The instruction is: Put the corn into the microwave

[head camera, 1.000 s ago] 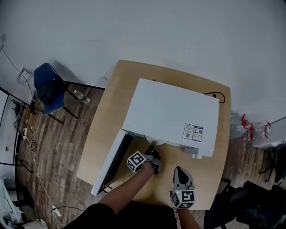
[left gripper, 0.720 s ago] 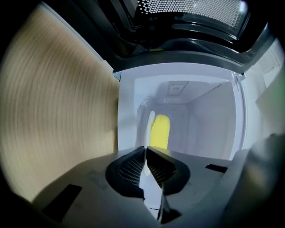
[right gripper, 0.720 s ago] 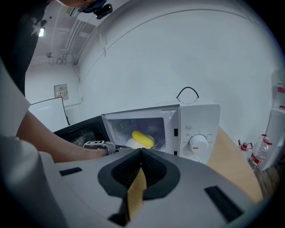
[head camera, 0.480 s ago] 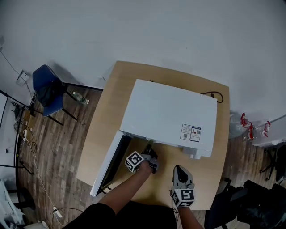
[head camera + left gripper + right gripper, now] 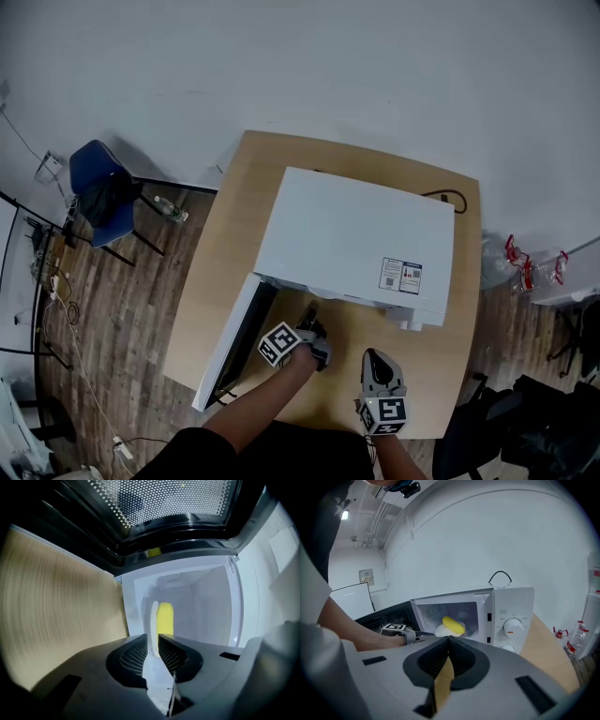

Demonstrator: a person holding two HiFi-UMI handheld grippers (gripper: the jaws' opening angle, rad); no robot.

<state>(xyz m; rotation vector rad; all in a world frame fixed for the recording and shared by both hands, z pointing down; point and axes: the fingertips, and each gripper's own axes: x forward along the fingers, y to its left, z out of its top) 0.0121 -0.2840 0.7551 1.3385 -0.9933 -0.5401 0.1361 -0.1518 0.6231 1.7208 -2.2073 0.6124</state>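
Observation:
The yellow corn point(image 5: 165, 618) lies on a white plate point(image 5: 153, 620) inside the open white microwave point(image 5: 356, 234). The right gripper view also shows the corn point(image 5: 453, 625) on its plate point(image 5: 442, 631) in the lit cavity. My left gripper point(image 5: 153, 637) is at the mouth of the microwave, rolled on its side. Its jaws have just been opening, and the plate's rim stands between them with a slight gap. In the head view the left gripper point(image 5: 313, 328) sits beside the door point(image 5: 232, 342), which is swung wide open. My right gripper point(image 5: 449, 639) is shut and empty, held back over the table point(image 5: 427, 375).
The microwave's knobs point(image 5: 512, 626) face me on the right of its front. A black cable point(image 5: 500, 577) loops behind it. A plastic bottle point(image 5: 575, 641) stands past the table's right edge, and a blue chair point(image 5: 101, 192) stands on the wooden floor at far left.
The left gripper has eased back a little from the microwave's mouth. The right gripper has not moved.

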